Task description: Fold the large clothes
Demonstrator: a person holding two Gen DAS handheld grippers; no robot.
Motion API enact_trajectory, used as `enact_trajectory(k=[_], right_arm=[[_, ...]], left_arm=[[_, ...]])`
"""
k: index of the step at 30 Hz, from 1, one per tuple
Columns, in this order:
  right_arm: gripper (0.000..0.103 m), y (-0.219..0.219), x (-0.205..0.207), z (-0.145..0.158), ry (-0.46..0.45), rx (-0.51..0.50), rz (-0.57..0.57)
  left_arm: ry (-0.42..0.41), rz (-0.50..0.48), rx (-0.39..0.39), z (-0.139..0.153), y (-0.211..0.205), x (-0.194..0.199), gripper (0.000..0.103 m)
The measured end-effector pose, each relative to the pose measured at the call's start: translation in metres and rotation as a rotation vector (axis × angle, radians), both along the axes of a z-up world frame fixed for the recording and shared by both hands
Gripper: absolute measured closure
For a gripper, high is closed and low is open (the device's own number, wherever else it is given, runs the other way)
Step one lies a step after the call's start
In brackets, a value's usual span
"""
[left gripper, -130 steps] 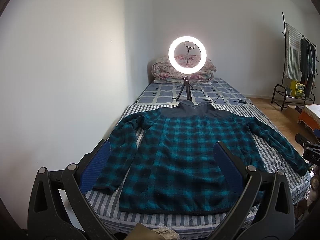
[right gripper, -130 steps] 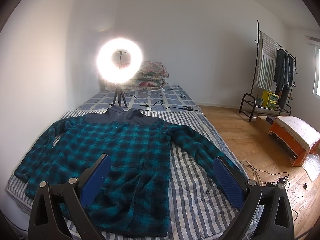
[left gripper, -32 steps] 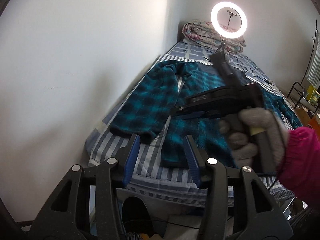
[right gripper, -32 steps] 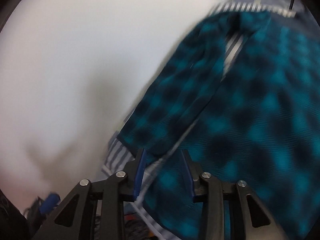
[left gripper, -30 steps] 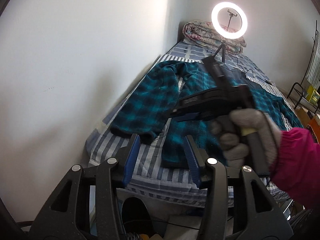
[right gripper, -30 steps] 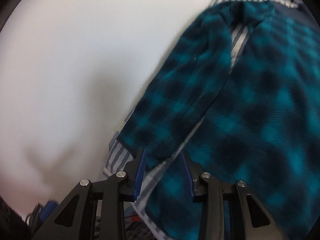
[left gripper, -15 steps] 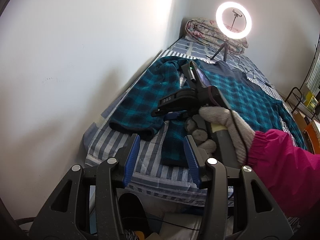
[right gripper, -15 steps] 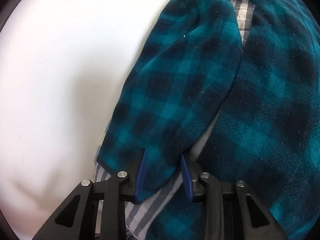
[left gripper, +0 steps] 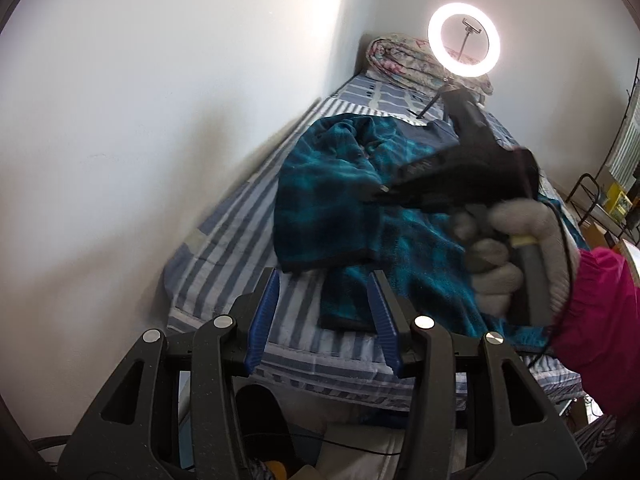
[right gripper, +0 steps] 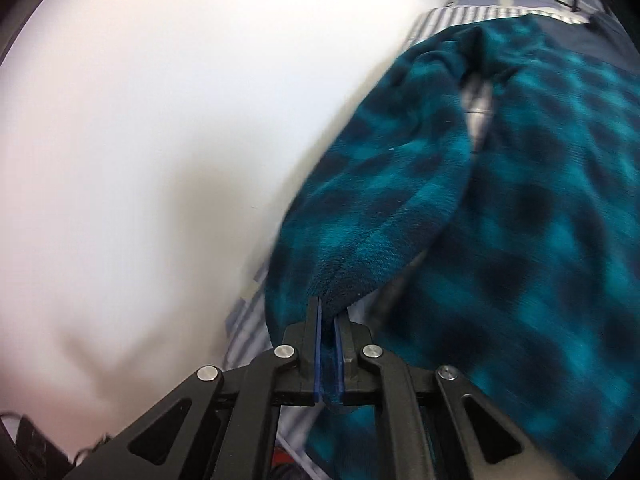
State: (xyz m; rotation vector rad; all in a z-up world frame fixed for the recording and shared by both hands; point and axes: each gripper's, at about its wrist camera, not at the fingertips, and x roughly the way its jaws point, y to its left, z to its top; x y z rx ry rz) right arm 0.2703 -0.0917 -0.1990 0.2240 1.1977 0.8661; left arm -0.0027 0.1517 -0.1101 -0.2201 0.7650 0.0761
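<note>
A: Right gripper (right gripper: 328, 320), its jaws just closed, now pinching the cuff of the teal-and-black checked fleece jacket (left gripper: 420, 248), sleeve (right gripper: 400, 208) lifted off the striped blue-and-white bed (left gripper: 232, 240)!

B: The left gripper (left gripper: 324, 312)?

A: Jaws partly apart, empty, hovering over the bed's near edge beside the hem. A grey-gloved hand (left gripper: 516, 256) in a pink sleeve (left gripper: 600, 312) holds the right tool over the jacket's body, which lies flat on the bed

Black claw (left gripper: 324, 316), blue pads, grey glove (left gripper: 516, 248), magenta sleeve (left gripper: 600, 320)
</note>
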Motion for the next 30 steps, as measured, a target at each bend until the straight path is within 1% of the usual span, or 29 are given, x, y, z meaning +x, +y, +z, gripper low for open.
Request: enact_trajectory(k=[1,4,7,10,12,14,15,17,18,19,20,25,27,28,29,30], right_arm=[[0.101,-0.014,0.001,-0.003,0.014,-0.002,-0.01],[0.101,-0.018,0.005,-0.023,0.04,-0.02,-0.063],[0.101,-0.036,0.017,-0.036,0.096,0.002,-0.124],[0.101,-0.044,0.018,-0.046,0.11,0.004,-0.14],[0.101,-0.045,0.014,-0.048,0.118,0.015,-0.142],[0.101,-0.043,0.018,-0.048,0.128,0.034,-0.141],[0.101,-0.041,0.021,-0.05,0.133,0.043,-0.141],[0.101,-0.038,0.026,-0.048,0.141,0.06,-0.14],[0.101,-0.046,0.023,-0.049,0.14,0.066,-0.138],[0.101,-0.044,0.025,-0.046,0.139,0.074,-0.134],[0.101,-0.044,0.023,-0.061,0.137,0.076,-0.133],[0.101,-0.054,0.02,-0.061,0.14,0.086,-0.133],[0.101,-0.059,0.017,-0.061,0.135,0.085,-0.134],[0.101,-0.058,0.017,-0.061,0.133,0.083,-0.136],[0.1,-0.057,0.018,-0.062,0.132,0.081,-0.138],[0.1,-0.057,0.018,-0.061,0.131,0.077,-0.139]], left_arm=[[0.002,-0.008,-0.009,0.0,-0.001,0.003,0.056],[0.016,-0.027,-0.061,-0.002,-0.004,0.018,0.056],[0.051,-0.054,-0.142,-0.007,-0.005,0.044,0.056],[0.068,-0.042,-0.19,-0.012,-0.005,0.068,0.056],[0.096,-0.034,-0.267,-0.023,0.0,0.091,0.056],[0.132,-0.033,-0.315,-0.035,0.003,0.114,0.056],[0.149,-0.033,-0.317,-0.041,0.002,0.123,0.056],[0.193,-0.016,-0.275,-0.051,0.002,0.144,0.056],[0.2,-0.002,-0.249,-0.054,0.004,0.151,0.056],[0.203,0.008,-0.242,-0.057,0.005,0.157,0.056],[0.21,0.01,-0.246,-0.061,0.005,0.162,0.056],[0.264,0.016,-0.303,-0.085,0.012,0.187,0.056],[0.269,0.013,-0.344,-0.092,0.014,0.19,0.056],[0.257,0.011,-0.369,-0.093,0.014,0.191,0.056],[0.245,0.013,-0.377,-0.092,0.014,0.191,0.068],[0.242,0.011,-0.377,-0.093,0.013,0.191,0.092]])
